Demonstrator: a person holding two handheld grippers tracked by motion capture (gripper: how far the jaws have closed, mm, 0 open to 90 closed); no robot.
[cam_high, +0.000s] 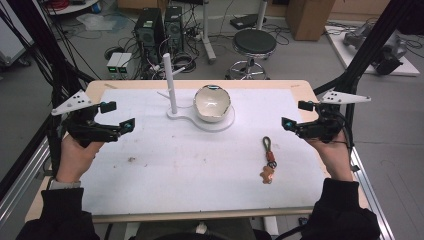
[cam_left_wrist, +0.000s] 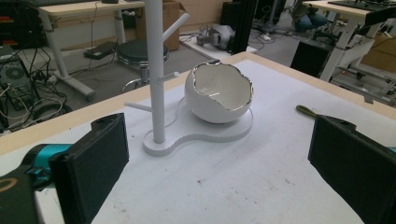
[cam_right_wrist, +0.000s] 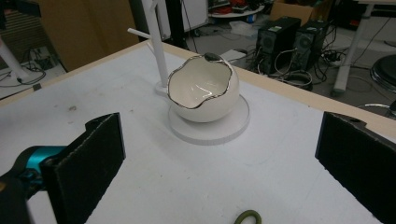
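Two black sleeves come in at the bottom edge of the high view, and each hand holds a gripper above the white mat that covers the table. Between them, toward the right side of the mat, lies a keychain: an olive cord loop at the far end, and a small brown charm at the near end. It lies flat on the mat, apart from everything else, and nothing touches it. In the right gripper view the green loop shows at the bottom edge, between the two jaws.

Nearest to it is the right gripper, at the right edge of the mat. Its jaws stand wide apart and hold nothing. The left gripper is at the left edge, well apart from the keychain, also with jaws spread and empty.

Farther back, in the middle, a white eggshell-shaped bowl with a silver, jagged rim sits on the round part of a flat white base. Just beside the bowl, on the same base, a white post with short pegs stands upright.
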